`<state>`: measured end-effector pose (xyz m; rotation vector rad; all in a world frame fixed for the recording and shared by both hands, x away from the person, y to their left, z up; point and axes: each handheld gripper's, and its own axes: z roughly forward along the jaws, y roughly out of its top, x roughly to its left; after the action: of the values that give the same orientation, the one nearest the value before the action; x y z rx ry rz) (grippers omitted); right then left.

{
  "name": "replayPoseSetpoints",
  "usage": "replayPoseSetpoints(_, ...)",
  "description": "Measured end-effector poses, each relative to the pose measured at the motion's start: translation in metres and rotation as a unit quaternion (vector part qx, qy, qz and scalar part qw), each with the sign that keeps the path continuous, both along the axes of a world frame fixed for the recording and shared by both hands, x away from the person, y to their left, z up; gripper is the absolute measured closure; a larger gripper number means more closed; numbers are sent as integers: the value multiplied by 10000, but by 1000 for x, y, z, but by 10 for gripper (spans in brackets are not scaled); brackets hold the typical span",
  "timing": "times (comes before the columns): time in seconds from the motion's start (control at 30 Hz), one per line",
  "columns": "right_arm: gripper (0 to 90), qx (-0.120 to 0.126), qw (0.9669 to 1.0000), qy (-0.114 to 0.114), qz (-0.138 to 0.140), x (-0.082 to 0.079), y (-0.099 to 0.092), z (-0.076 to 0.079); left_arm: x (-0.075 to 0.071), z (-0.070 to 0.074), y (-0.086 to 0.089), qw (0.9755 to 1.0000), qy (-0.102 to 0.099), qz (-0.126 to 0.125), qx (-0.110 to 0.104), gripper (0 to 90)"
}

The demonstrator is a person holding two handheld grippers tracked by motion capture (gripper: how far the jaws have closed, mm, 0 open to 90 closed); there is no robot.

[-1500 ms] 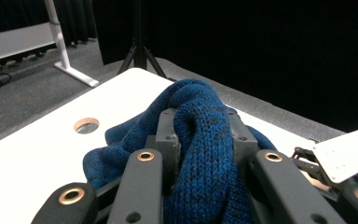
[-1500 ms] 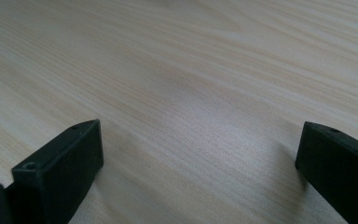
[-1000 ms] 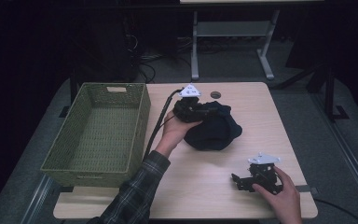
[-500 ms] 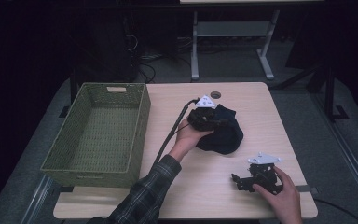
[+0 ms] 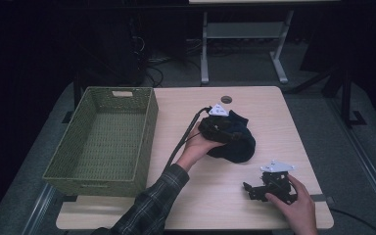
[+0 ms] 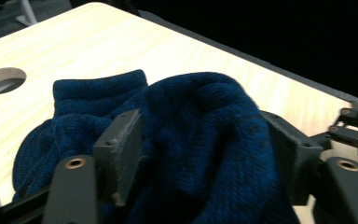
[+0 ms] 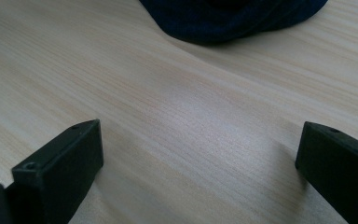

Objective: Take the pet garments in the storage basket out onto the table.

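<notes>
Left gripper (image 5: 227,131): I have it down on the dark blue knit cloth (image 5: 235,142), a little right of the table's middle. Its jaws have just been opening; in the left gripper view they stand wide, one on each side of a hump of the knit.
Left grip: the cloth bulges up between the jaws and lies against them, but I cannot tell whether the pads (image 6: 121,149) still press on it.
Cloth: a crumpled heap lying on the wooden table (image 5: 186,103), just this side of the round hole (image 5: 226,99) in the top, well apart from the basket. Its ribbed cuff (image 6: 100,86) points toward that hole.
Right gripper (image 5: 254,190): I hold it near the table's front right corner, close to the cloth but apart from it.
Right jaws: wide open with bare wood between them; the cloth's edge (image 7: 233,21) lies beyond the tips.
Basket (image 5: 149,122): green woven, at the table's left edge.
</notes>
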<state>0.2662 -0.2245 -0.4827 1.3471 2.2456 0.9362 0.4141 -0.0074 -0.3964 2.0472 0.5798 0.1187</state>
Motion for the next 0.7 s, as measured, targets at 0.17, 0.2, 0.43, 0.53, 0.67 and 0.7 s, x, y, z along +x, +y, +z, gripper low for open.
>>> replayPoseSetpoints(0.17,4,1,10000,4,-2,0,0,0,-5,7,8,10000,18,23,-12,225)
replayPoseSetpoints(0.2,4,1,10000,3,-1,0,0,0,-5,8,10,10000,12,21,-2,209)
replayPoseSetpoints(0.43,4,-4,10000,-2,1,0,0,0,-15,14,30,9999,-134,100,6,180)
replayPoseSetpoints(0.53,4,-3,10000,-4,2,0,0,0,-19,17,38,9998,-155,149,-20,179)
replayPoseSetpoints(0.67,4,-3,10000,-5,5,0,0,0,-26,19,49,9996,-190,189,-20,177)
replayPoseSetpoints(0.7,4,-15,10000,-12,9,0,0,0,-28,19,52,9996,-197,206,0,177)
